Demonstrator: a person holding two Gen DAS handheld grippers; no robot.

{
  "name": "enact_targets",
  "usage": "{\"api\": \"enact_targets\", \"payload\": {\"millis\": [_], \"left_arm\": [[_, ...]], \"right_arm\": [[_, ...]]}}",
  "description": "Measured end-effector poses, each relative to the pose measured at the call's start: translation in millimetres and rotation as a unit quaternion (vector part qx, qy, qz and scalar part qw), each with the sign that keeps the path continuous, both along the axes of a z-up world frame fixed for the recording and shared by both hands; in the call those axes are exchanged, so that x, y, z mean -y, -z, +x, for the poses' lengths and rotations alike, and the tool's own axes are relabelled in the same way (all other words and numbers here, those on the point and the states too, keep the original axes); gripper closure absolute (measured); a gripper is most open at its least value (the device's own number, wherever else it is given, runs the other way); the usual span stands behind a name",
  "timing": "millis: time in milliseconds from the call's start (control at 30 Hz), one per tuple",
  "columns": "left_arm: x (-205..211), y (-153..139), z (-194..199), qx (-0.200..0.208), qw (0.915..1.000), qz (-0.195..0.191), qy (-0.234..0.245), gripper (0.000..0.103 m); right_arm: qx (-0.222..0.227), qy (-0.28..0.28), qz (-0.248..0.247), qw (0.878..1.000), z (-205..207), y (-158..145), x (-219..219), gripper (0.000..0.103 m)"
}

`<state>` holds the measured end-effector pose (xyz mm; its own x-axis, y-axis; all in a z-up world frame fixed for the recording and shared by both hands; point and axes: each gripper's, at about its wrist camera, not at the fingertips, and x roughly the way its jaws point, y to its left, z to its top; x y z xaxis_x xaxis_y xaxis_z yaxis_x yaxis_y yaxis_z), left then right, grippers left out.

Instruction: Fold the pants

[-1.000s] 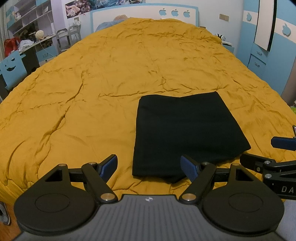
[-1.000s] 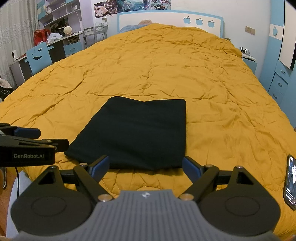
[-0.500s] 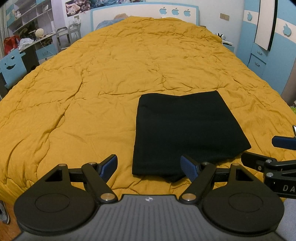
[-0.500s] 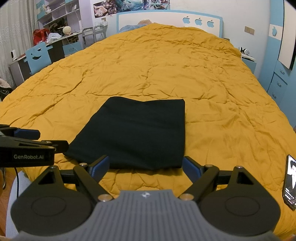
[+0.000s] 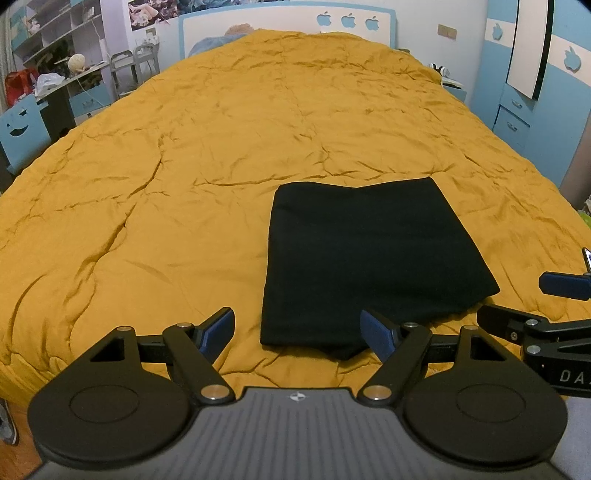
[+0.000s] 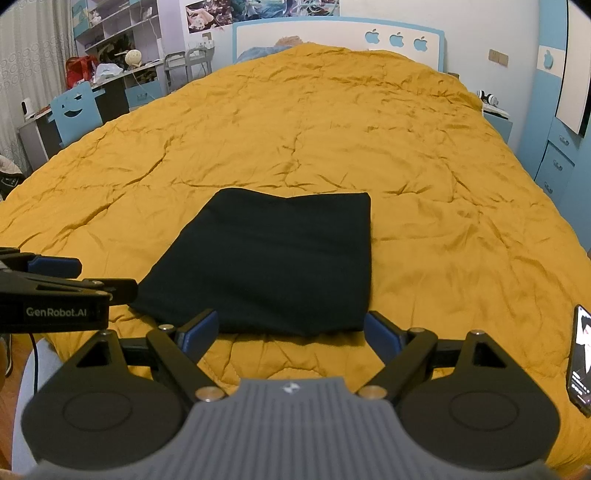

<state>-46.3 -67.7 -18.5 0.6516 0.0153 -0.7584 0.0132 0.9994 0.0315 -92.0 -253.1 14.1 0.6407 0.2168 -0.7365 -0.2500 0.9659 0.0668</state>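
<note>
Nearest my view, my left gripper [image 5: 297, 330] hangs over the bed's near edge with its blue pads [image 5: 218, 328] spread wide and nothing between them; its right pad sits in front of the pants' near hem. My right gripper [image 6: 291, 332] is just beside it, likewise spread apart and empty, with the pants' near edge showing in its gap. From the right wrist I see the left gripper side-on at the left border, and from the left wrist the right one pokes in from the right border.

Just beyond both lie the pants [image 5: 369, 258], black, folded into a flat, roughly square packet on the quilt [image 5: 184, 166], near the foot of the bed and toward its right half. A phone [image 6: 580, 362] lies on the quilt at my far right.

Farther off, the wrinkled yellow quilt runs to the headboard [image 6: 332, 37]. A blue chair [image 6: 75, 112] and cluttered shelves [image 6: 110, 33] stand to the left, blue drawers [image 6: 557, 166] to the right.
</note>
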Motion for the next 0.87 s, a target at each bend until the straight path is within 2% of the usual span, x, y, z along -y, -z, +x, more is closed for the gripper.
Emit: {"api": "enact_targets", "payload": {"millis": [867], "left_arm": [[1.0, -3.8, -1.8, 0.015, 0.9998, 0.007, 0.009, 0.013]], "right_arm": [[-0.004, 0.002, 0.000, 1.000, 1.6, 4.8, 0.4, 0.021]]}}
